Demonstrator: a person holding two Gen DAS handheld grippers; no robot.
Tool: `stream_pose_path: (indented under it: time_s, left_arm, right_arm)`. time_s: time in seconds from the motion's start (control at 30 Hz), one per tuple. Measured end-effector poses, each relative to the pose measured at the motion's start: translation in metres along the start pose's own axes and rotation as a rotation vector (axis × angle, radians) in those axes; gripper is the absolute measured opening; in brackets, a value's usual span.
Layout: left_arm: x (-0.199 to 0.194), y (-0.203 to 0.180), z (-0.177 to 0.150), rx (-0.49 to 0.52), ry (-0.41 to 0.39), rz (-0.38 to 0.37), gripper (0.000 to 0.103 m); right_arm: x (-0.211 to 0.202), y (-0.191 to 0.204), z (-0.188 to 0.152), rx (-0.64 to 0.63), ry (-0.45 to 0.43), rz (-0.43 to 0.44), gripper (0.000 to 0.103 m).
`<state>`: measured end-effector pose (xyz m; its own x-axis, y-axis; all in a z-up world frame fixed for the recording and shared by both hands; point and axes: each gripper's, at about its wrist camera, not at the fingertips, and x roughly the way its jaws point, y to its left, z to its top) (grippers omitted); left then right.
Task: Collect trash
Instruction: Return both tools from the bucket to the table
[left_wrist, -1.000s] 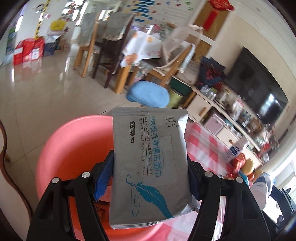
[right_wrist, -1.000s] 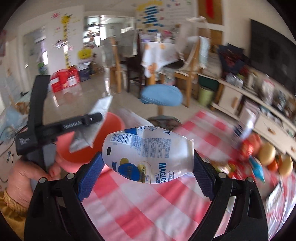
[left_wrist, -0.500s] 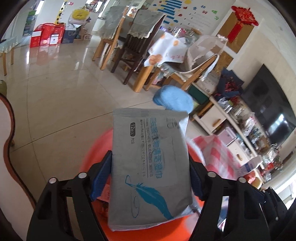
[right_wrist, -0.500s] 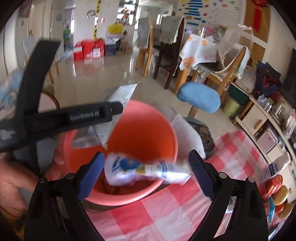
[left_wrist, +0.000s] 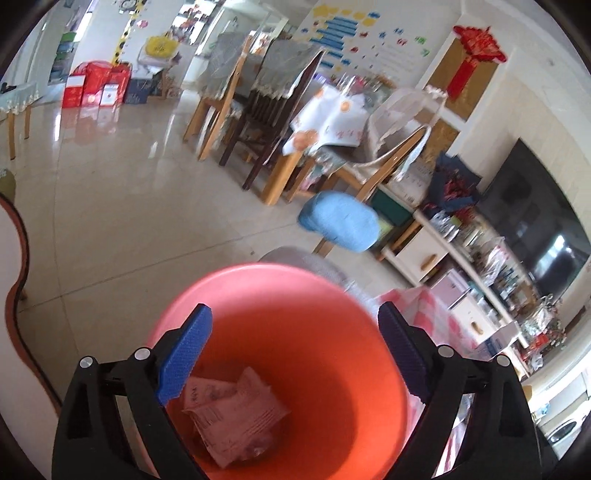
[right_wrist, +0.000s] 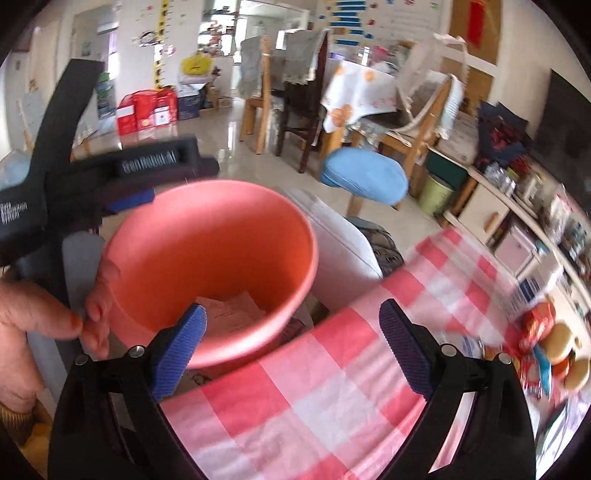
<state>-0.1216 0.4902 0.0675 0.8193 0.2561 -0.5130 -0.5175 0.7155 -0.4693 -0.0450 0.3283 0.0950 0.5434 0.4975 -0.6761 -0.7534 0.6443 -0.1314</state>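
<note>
A pink-orange plastic bucket (left_wrist: 325, 314) sits just past the table's edge. My left gripper (left_wrist: 295, 350) is open and empty right above its mouth. Crumpled wrappers (left_wrist: 236, 410) lie at the bottom. In the right wrist view the bucket (right_wrist: 207, 236) stands at the left, beyond the red-and-white checked tablecloth (right_wrist: 332, 369). My right gripper (right_wrist: 293, 347) is open and empty over the cloth, beside the bucket's near rim. The left gripper's body (right_wrist: 110, 173) shows at the bucket's far left, held by a hand (right_wrist: 40, 325).
Snack packets and round fruit (right_wrist: 554, 347) lie at the right end of the table. A blue stool (right_wrist: 364, 179) and a white chair back (right_wrist: 340, 243) stand behind the bucket. Dining chairs (left_wrist: 258, 103) and a low TV cabinet (left_wrist: 461, 266) are further off.
The grey wipes pack has left my left gripper and the white bottle has left my right gripper. Both grippers now stand open. The right gripper has pulled back over the tablecloth.
</note>
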Motion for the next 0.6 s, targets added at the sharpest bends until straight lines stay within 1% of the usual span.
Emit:
stream_pose_path:
  time_s: [0.07, 0.2, 0.3, 0.47, 0.6]
  left_arm:
    - [-0.002, -0.010, -0.001, 0.023, -0.015, -0.021, 0.091]
    - [0.000, -0.027, -0.005, 0.072, 0.000, -0.028, 0.091]
    - [0.002, -0.037, -0.009, 0.101, 0.014, -0.024, 0.091]
    - [0.004, -0.060, -0.018, 0.175, 0.042, -0.041, 0.091]
    - [0.001, -0.083, -0.026, 0.231, 0.041, -0.064, 0.091]
  right_arm:
    - [-0.006, -0.010, -0.010, 0.039, -0.001, -0.010, 0.095]
    - [-0.017, -0.026, -0.027, 0.101, -0.008, -0.020, 0.095]
    - [-0.026, -0.034, -0.035, 0.123, -0.015, -0.031, 0.095]
    - [-0.040, -0.046, -0.051, 0.156, -0.027, -0.042, 0.095]
    - [-0.053, -0.057, -0.064, 0.174, -0.039, -0.052, 0.095]
